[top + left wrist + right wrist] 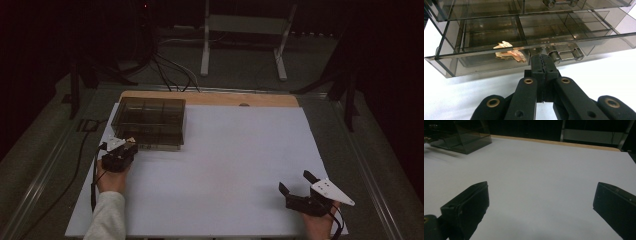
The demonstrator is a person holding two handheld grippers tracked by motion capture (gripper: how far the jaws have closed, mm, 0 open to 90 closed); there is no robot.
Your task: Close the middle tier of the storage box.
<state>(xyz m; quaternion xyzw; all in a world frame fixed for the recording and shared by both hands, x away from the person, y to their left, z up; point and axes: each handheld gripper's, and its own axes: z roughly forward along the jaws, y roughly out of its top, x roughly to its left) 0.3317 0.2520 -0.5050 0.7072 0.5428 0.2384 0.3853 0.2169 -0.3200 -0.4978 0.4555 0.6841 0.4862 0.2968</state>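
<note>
A smoky see-through compartment box (152, 122) stands at the back left of the white sheet (225, 160). My left gripper (129, 141) is shut, its tips right at the box's front left edge. In the left gripper view the closed jaws (542, 62) reach the front lip of the box (486, 35), and I cannot tell if they pinch it. A crumpled gold-coloured piece (509, 52) lies in a near compartment. My right gripper (295, 180) rests at the sheet's front right, open, with nothing between its fingers (471, 202). The box (466, 137) shows far off in the right gripper view.
A wooden board edge (210, 98) runs behind the sheet. Beyond it a white metal stand (245, 25) and dark cables (170, 70) sit on the floor. A cable (93, 180) trails from the left gripper along the sheet's left side.
</note>
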